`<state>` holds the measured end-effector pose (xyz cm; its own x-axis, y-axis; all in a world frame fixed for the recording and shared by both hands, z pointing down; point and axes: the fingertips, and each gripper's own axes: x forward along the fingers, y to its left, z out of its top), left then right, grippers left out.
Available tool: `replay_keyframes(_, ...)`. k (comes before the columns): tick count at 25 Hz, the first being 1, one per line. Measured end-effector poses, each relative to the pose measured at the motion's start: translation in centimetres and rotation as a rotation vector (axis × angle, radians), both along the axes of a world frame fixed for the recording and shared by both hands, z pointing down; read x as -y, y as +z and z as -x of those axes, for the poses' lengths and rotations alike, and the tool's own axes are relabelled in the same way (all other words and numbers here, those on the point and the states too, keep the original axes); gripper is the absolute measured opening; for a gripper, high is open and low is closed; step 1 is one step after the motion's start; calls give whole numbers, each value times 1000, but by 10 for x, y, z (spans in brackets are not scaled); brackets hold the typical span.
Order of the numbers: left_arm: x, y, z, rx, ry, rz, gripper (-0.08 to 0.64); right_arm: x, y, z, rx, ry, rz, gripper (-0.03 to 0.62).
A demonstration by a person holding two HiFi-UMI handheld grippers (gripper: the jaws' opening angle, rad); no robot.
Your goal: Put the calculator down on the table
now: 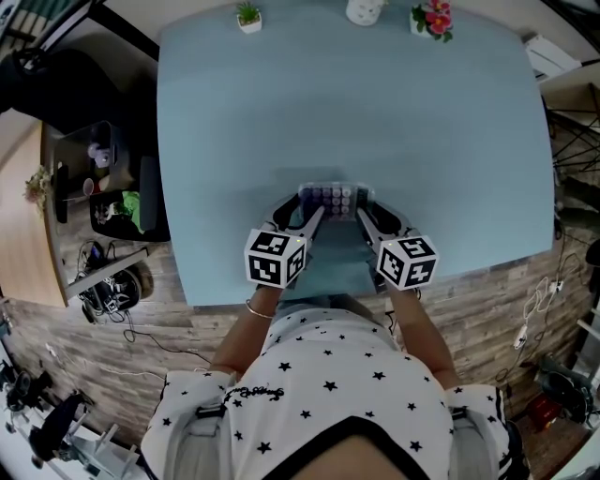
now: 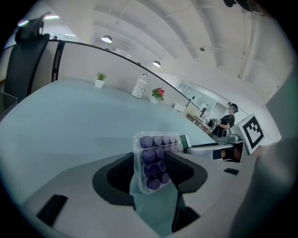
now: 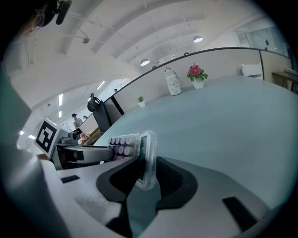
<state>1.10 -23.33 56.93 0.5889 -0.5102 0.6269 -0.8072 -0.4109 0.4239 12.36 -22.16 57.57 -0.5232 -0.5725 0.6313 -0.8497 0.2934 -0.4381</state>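
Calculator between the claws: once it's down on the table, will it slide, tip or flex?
The calculator looks like a rigid, clear-cased slab, so it probably won't flex. Its glossy case may slide on the smooth table. Tilted in the left claw, it would likely flop flat if released early.

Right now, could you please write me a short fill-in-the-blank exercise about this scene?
1. The left hand-held gripper and the right hand-held gripper have the ___ between their jaws.
2. Its round keys are ___.
3. The jar between the plant and the flowers is ___.
Missing words: calculator; purple; white.
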Motion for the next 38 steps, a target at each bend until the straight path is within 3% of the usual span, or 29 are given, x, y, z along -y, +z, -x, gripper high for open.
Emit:
replay_keyframes(19, 10, 7, 2, 20, -65, 36, 235, 10, 6, 0, -85, -34, 14, 140)
replay_keyframes(27, 15, 5, 2, 121, -65, -26, 235, 16, 7, 0, -117, -95, -37, 155)
replay_keyframes(30, 19, -5, 7, 122, -116, -38, 236, 18, -3, -1, -131, -116, -94, 157)
replay_keyframes(34, 20, -28, 15, 142, -137, -114, 236, 19, -25, -6, -82, -99, -157, 143)
replay_keyframes(38, 6, -47, 12, 102, -124, -159, 227, 17, -50, -8, -4, -77, -215, 93)
